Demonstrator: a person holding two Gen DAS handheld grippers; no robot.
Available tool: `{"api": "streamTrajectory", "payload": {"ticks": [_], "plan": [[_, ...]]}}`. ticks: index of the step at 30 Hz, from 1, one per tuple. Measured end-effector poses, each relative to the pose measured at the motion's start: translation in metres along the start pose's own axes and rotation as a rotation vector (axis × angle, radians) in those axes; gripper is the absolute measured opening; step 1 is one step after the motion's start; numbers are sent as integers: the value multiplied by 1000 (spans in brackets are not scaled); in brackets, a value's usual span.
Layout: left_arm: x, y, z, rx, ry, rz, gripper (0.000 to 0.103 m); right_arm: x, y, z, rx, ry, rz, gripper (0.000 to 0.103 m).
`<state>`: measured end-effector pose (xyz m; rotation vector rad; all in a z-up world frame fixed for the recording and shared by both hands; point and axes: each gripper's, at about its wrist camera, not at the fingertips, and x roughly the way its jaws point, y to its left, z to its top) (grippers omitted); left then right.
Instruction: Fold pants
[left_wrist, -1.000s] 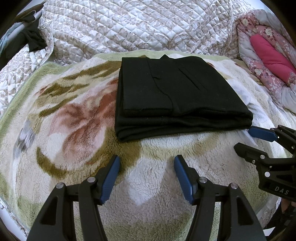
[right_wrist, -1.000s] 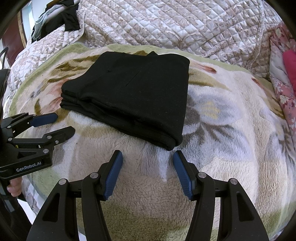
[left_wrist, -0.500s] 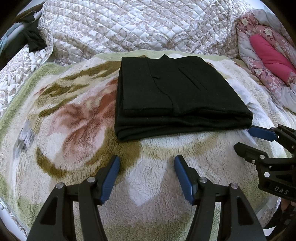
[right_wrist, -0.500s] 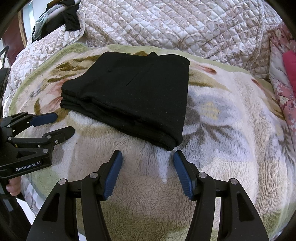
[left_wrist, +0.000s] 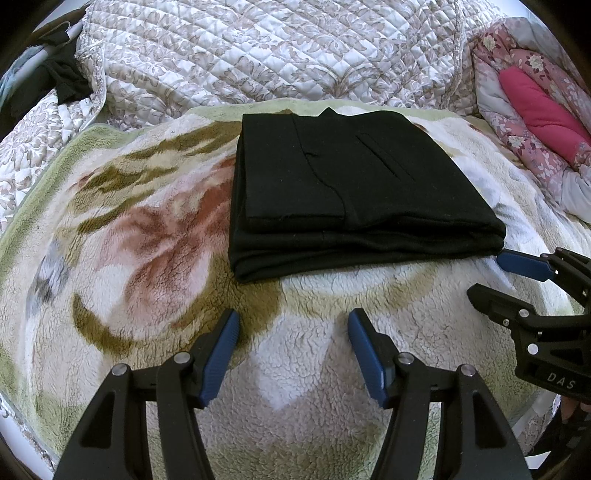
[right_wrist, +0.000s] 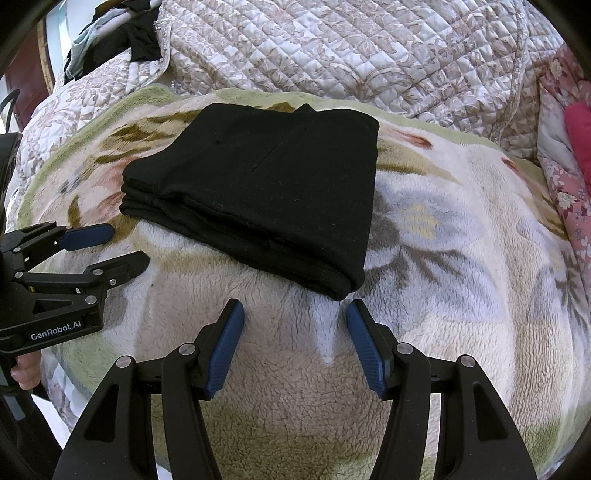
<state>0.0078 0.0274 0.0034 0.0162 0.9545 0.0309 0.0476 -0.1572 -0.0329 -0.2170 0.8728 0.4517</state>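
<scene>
Folded black fabric pants (left_wrist: 354, 192) lie just ahead of both tools; left tool (left_wrist: 293, 354) and right tool (right_wrist: 294, 347) released, empty.

Folded blk pants (right_wrist: 266, 184) on blanket (right_wrist: 461, 258), R gripper (right_wrist: 294, 317) open & empty.

White letters "DAS" stand on the black body of the right gripper (left_wrist: 495, 273), at about four o'clock in the left wrist view. White lettering "GenRobot.AI" stands on the black body of the left gripper (right_wrist: 122, 247), at about nine o'clock in the right wrist view. No other text can be read
</scene>
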Motion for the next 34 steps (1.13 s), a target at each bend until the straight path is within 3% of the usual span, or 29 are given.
{"api": "streamTrajectory", "payload": {"ticks": [27,34], "plan": [[0,0,0,2,0,0,66,3,-3,1,-7,-47,-10,60],[0,1,0,-4,-4,-4,66,1,2,-7,-18,-87,-26,66]]}}
